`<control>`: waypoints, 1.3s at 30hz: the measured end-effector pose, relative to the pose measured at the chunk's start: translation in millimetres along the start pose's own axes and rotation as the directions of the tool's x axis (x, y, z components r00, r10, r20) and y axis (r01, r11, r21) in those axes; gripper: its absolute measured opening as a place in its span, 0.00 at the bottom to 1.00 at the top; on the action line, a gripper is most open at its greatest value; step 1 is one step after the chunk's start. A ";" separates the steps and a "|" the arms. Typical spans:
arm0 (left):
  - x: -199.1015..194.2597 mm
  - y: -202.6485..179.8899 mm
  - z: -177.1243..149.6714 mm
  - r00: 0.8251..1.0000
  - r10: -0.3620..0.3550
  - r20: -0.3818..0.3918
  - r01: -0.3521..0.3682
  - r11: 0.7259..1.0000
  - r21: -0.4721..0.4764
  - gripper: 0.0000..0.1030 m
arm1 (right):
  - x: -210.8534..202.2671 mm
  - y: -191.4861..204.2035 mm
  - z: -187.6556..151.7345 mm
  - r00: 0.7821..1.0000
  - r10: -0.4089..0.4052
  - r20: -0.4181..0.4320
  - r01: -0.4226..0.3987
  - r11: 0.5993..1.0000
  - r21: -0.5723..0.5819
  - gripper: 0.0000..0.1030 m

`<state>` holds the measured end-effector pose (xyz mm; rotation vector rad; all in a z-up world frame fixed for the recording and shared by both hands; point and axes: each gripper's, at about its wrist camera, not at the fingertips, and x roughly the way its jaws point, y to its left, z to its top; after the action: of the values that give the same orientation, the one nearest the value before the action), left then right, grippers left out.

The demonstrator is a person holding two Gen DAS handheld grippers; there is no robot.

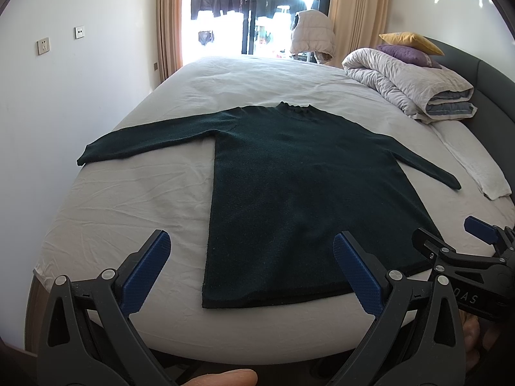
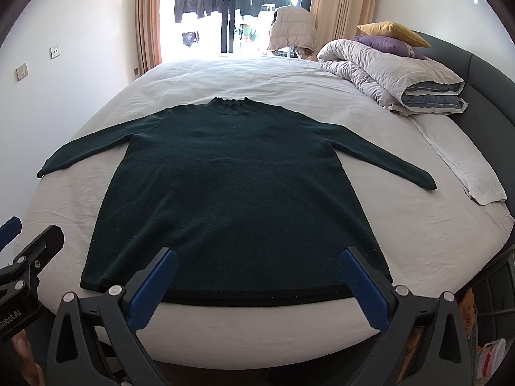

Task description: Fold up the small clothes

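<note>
Left wrist view has the dark green sweater [image 1: 289, 193] spread flat on the bed [image 1: 128, 209], sleeves out, nothing folded yet, left gripper [image 1: 251, 271] and right gripper [image 2: 259, 284] both agape and empty near the hem, so next looks like pinching a sleeve or side edge.

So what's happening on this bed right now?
A person holds a pair of tongs in each hand over a dark green knit sweater spread flat on the white-sheeted bed, sleeves out to both sides. The left tongs and right tongs are open near the hem, gripping nothing. No fold has been made yet.
</note>
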<state>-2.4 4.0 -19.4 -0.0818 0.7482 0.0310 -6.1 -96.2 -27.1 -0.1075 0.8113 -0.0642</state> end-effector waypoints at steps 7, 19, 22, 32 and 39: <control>-0.1 -1.4 0.3 1.000 -0.005 -0.005 0.005 1.000 -0.007 1.00 | 2.3 2.4 -2.2 1.000 -0.001 -0.002 0.001 1.000 -0.003 1.00; 3.5 4.2 -0.6 1.000 -0.010 -0.015 0.010 0.999 -0.031 1.00 | 3.4 10.8 1.5 1.000 -0.011 -0.021 0.010 1.000 -0.028 1.00; 3.9 9.6 -1.2 1.000 -0.019 -0.010 0.018 0.999 -0.048 1.00 | 0.6 11.3 3.7 1.000 -0.010 -0.024 0.009 0.999 -0.033 1.00; 37.4 78.4 17.3 0.999 -0.039 -0.012 0.036 0.979 -0.203 1.00 | 21.7 19.1 32.6 0.999 0.032 -0.010 -0.032 0.996 -0.078 1.00; 85.6 162.5 62.0 0.989 -0.113 0.091 0.139 0.922 -0.362 1.00 | 69.3 32.0 80.9 0.998 0.056 0.030 -0.051 0.989 -0.137 1.00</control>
<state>93.0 171.0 -42.6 -0.4857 0.6596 0.0505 100.7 -65.5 -25.5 -0.2148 0.7838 0.0434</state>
